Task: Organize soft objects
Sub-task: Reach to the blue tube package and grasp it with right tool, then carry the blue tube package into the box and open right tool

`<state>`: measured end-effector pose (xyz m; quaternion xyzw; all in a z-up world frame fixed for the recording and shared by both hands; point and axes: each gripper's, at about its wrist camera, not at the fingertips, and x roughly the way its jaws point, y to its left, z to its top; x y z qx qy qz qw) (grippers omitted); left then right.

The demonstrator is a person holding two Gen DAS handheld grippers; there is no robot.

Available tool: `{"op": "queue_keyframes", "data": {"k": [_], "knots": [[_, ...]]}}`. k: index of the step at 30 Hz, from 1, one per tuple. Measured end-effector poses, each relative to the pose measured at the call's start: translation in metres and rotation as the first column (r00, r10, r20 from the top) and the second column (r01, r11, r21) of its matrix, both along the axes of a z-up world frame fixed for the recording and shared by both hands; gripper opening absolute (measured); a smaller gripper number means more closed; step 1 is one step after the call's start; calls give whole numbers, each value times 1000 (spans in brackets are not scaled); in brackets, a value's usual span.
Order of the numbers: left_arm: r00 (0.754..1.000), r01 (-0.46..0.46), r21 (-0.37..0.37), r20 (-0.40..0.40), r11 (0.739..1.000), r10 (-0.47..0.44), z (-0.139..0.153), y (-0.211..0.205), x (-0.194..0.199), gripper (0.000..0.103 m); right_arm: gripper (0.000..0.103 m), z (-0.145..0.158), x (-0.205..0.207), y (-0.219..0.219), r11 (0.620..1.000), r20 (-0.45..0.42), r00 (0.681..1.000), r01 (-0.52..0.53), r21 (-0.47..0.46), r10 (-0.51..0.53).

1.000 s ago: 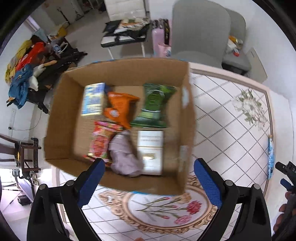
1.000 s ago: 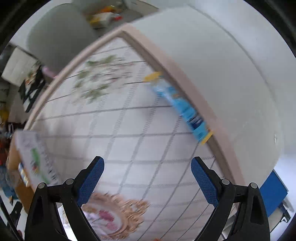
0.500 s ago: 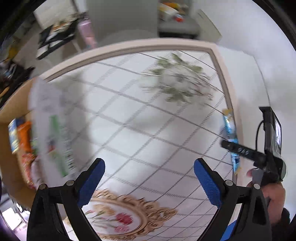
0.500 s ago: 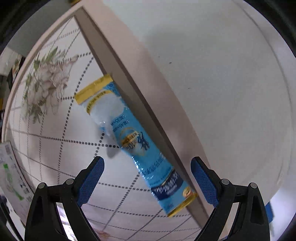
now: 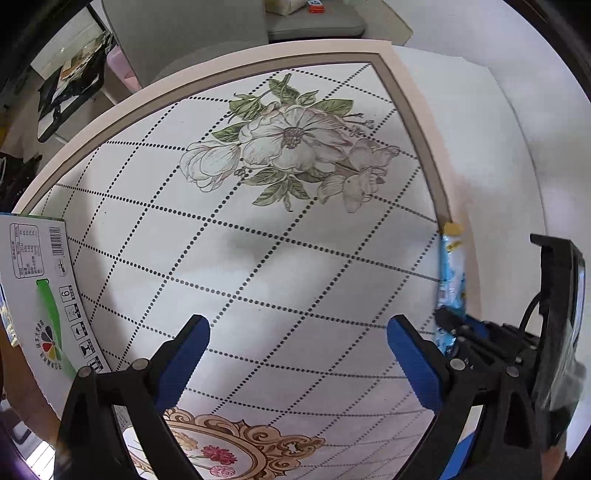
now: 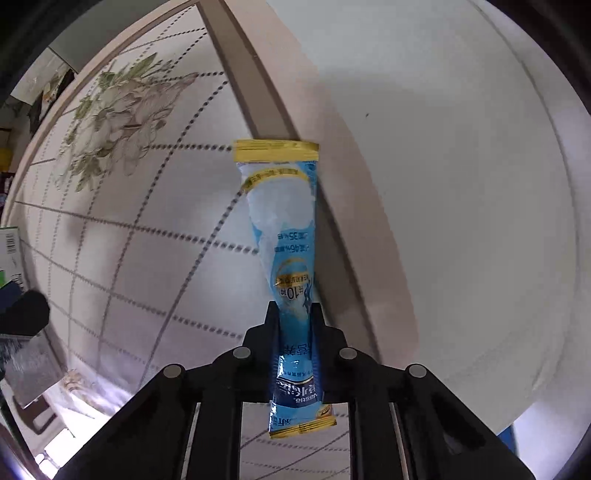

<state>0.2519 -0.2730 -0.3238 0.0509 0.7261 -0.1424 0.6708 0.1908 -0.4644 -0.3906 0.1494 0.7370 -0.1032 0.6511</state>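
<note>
A long blue sachet with yellow ends [image 6: 284, 236] lies at the right edge of the floral table mat [image 6: 129, 221]. My right gripper [image 6: 294, 314] is shut on the sachet's near half, its far end pointing away from me. In the left wrist view the sachet [image 5: 451, 280] shows at the mat's right border with the right gripper [image 5: 448, 323] clamped on its lower end. My left gripper [image 5: 299, 358] is open and empty above the mat [image 5: 258, 258].
The cardboard box's printed flap [image 5: 40, 288] stands at the left edge of the mat. A white surface [image 6: 443, 184] lies beyond the mat's beige border. A grey chair [image 5: 192, 33] stands behind the table.
My right gripper moved up to the blue sachet and closed on it. My left gripper swung right, away from the box, and now faces the mat and the right gripper.
</note>
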Motion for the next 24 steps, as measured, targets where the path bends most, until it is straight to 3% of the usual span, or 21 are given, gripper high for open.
{"op": "queue_keyframes", "data": {"k": [5, 11, 18, 24], "knots": [[1000, -5, -62, -17, 998, 4, 22, 11, -7, 98, 14, 38, -6, 21, 995, 83, 997, -1, 101, -8], [1000, -15, -131, 13, 991, 17, 66, 46, -27, 98, 14, 99, -16, 71, 983, 193, 979, -91, 158, 60], [993, -71, -165, 80, 984, 85, 121, 131, -54, 98, 14, 144, -24, 155, 939, 267, 960, -165, 302, 83], [971, -168, -162, 145, 972, 192, 158, 232, -62, 98, 14, 172, -22, 249, 903, 308, 939, -260, 341, 154]]}}
